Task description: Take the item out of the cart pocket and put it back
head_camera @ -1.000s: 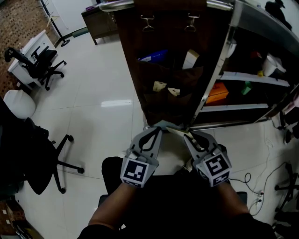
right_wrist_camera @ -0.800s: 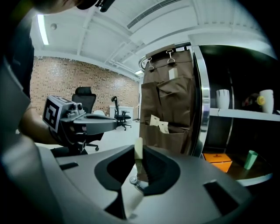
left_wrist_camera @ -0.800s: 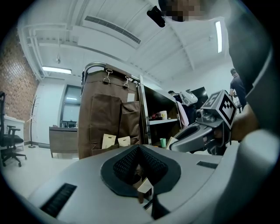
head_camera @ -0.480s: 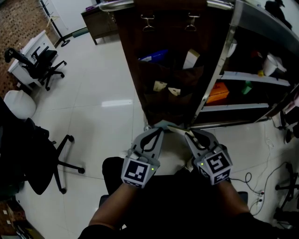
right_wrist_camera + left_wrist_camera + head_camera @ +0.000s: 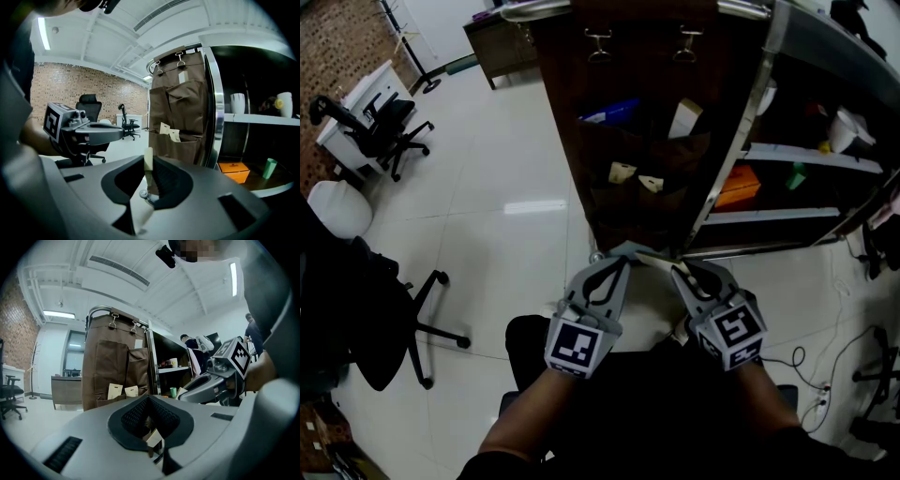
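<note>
The item is a small, flat cream packet [image 5: 656,262], thin as card. It hangs in the air between the two tools, just below the bottom edge of the cart's brown pocket panel [image 5: 628,141]. The right hand-held gripper [image 5: 682,274] is pinched narrowly on one end, the packet edge-on between its pads. The left hand-held gripper [image 5: 617,258] looks closed on the other end. I'd guess it's light, bendy and easily creased, so it is best gripped gently by a flat edge.
</note>
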{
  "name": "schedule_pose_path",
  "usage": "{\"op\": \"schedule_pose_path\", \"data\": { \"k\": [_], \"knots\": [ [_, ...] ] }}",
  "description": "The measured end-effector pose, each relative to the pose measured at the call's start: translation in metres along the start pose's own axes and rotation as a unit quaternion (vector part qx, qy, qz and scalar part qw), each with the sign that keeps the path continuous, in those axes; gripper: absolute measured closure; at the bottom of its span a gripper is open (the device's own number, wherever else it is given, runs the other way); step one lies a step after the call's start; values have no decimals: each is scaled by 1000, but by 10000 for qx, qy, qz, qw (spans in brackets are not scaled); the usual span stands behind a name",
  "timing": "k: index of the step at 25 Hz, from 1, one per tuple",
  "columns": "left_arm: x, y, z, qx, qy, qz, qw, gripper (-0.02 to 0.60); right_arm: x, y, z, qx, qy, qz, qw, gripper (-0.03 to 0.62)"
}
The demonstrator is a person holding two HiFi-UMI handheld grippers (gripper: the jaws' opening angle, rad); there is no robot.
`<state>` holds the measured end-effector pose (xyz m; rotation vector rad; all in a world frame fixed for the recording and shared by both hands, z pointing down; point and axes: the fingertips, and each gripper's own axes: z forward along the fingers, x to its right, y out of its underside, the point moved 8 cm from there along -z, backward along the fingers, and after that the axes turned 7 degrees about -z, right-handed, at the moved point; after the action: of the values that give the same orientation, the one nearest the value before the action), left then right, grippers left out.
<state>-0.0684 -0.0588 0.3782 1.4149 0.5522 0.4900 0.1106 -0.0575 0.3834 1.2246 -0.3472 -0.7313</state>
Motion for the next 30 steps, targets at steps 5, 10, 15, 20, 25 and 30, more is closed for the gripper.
{"op": "schedule_pose_path", "data": {
  "k": [5, 10, 15, 20, 25, 30],
  "knots": [
    [-2, -1, -1, 38, -49, 46, 10000, 581, -1, -1, 0, -3, -12, 17, 10000, 519],
    [-2, -1, -1, 26, -86, 65, 9999, 581, 0, 1, 1, 11, 6, -2, 10000, 520],
    [-3, -1, -1, 25, -93, 43, 9999, 581, 0, 0, 1, -5, -1, 5, 10000, 520],
    [-3, -2, -1, 32, -107, 15, 9999, 581, 0, 0, 1, -10, -5, 15, 10000, 520],
    [-3, -2, -1, 24, -105, 31, 9999, 581, -1, -2, 0, -2, -6, 37, 10000, 520],
    [-1, -2, -1, 23, -70, 44, 10000, 581, 3, -5, -1, 39, 71, -37, 10000, 520]
  ]
}}
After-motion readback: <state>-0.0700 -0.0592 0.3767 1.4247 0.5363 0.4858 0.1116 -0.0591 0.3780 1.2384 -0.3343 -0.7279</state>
